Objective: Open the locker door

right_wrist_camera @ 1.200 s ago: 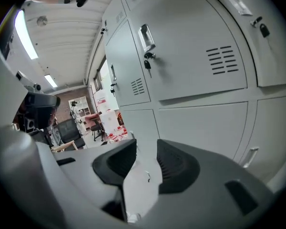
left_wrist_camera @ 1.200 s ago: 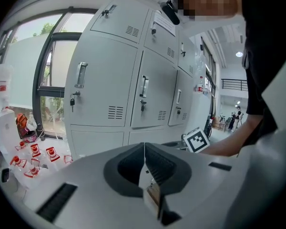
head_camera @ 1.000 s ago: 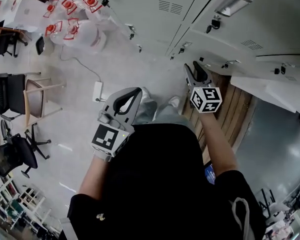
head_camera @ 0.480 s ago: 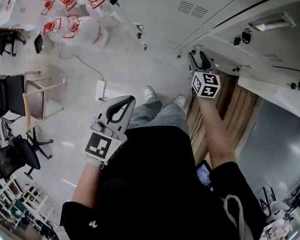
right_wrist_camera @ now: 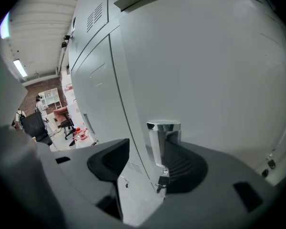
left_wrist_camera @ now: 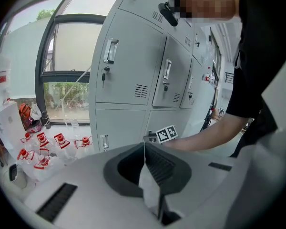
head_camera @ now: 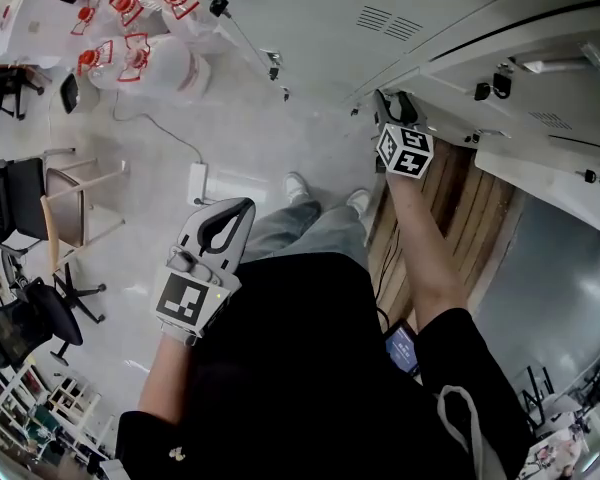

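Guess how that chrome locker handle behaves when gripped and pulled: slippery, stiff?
The chrome handle looks mirror-polished, so probably slippery. It seems solid metal, likely rigid. The door looks like thin sheet metal, so it may flex slightly.

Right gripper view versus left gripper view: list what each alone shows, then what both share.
Only the right gripper view: the chrome handle between the right gripper's opening jaws. Only the left gripper view: the left gripper with its jaws together, the window and the person's forearm. Both: the grey lockers.

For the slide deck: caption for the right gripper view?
Right gripper, jaws opening, with the chrome handle of the locker door between them.
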Demonstrator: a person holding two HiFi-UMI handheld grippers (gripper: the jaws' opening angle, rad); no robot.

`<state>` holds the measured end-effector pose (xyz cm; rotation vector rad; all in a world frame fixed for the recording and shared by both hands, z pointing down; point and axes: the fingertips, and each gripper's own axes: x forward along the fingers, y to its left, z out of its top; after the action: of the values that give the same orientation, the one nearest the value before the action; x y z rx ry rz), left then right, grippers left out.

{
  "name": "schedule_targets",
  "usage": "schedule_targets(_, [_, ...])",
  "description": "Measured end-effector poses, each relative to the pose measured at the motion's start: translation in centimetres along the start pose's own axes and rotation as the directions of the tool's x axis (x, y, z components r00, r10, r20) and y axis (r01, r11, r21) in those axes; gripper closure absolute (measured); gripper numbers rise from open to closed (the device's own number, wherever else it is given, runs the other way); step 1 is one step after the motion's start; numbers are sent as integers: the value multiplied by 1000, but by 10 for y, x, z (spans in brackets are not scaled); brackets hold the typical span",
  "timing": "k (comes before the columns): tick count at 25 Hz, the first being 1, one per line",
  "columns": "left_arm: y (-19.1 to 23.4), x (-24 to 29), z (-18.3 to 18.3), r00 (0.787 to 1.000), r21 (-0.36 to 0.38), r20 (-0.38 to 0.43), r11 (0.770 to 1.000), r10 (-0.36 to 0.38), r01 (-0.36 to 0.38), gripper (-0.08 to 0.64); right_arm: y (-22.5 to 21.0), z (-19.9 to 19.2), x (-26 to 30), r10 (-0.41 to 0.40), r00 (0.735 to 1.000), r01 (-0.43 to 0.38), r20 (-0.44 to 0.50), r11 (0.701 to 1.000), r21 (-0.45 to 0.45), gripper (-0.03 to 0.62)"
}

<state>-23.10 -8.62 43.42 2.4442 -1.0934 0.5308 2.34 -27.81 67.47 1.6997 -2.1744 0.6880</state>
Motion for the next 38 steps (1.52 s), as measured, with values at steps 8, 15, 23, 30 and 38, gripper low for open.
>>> schedule_targets(8, [-1,-4,-2,1000,-5,5,1000,15,-15,537,-3,7,15,-38,999,37,31,999,27,371])
schedule_targets(15, [-10,-6,-7,1000,-12,2,1000,21,-21,537,-3,8,15,-37,997,29,69,992,121,373])
schedule_targets(23, [-26,-3,-6,1000,4,10,1000,4,-5,537,5,-13,-10,-41,999,39,35,998,58,381])
schedule_targets(30, [-40,4,0,998,38,23,998,-58,57,536,5,-45,-56,-71,997,71,10,997,33,449])
schedule_targets(38, [-67,18,6,988,92,16,985,-151,149,537,0,-73,-105,-46,999,46,18,999,-6,451])
